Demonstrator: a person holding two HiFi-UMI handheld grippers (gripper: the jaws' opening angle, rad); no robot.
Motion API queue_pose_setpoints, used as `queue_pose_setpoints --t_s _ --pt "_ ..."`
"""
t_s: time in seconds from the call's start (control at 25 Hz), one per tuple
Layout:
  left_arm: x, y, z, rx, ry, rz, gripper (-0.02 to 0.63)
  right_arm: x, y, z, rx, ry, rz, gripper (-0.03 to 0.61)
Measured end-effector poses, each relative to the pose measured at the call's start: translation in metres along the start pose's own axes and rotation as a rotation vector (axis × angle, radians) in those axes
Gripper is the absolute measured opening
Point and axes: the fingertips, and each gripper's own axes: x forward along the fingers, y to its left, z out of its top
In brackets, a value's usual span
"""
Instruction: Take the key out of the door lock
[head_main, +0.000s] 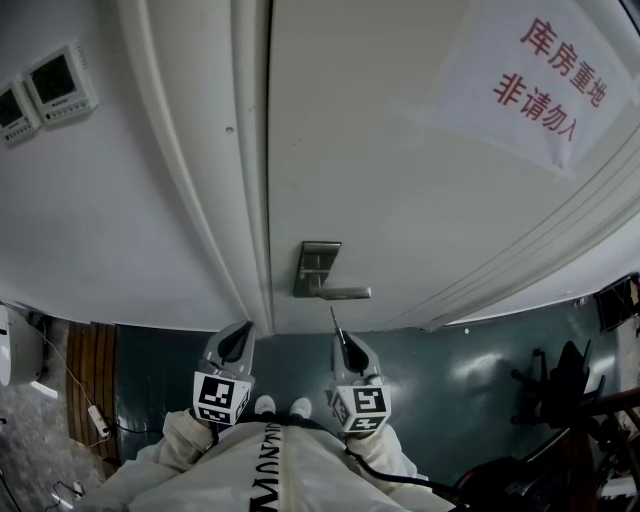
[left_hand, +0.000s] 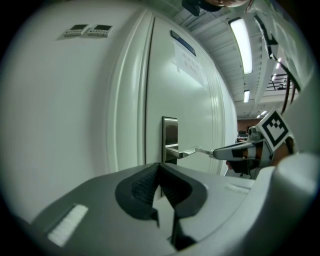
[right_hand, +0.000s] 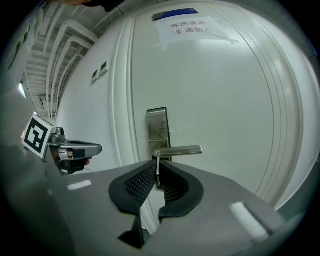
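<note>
A white door carries a steel lock plate (head_main: 315, 262) with a lever handle (head_main: 347, 292). My right gripper (head_main: 339, 338) hangs just below the handle, shut on a thin metal key (head_main: 333, 316) that sticks out of its tip, clear of the plate. In the right gripper view the key (right_hand: 157, 166) stands upright between the pads, in front of the handle (right_hand: 179, 149) and plate (right_hand: 158, 125). My left gripper (head_main: 241, 338) hovers to the left by the door frame, shut with nothing in it. From the left gripper view, the key (left_hand: 203, 150) points at the handle (left_hand: 181, 153).
Two wall control panels (head_main: 48, 88) sit at upper left. A paper sign (head_main: 545, 75) with red characters is taped high on the door. A dark chair (head_main: 562, 390) stands at right on the green floor, and the person's shoes (head_main: 281, 405) are below the grippers.
</note>
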Motion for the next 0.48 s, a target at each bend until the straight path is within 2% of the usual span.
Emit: queue_pose_setpoints --t_s 0.32,0.48 --pt "-0.029 0.013 0.002 0.006 -0.041 -0.021 0.0 -0.012 0.022 -0.003 0.002 -0.007 -0.058 0.025" --pt "-0.039 0.022 -0.006 -0.002 -0.037 -0.007 0.0 -0.014 0.035 -0.008 0.01 0.009 -0.053 0.025"
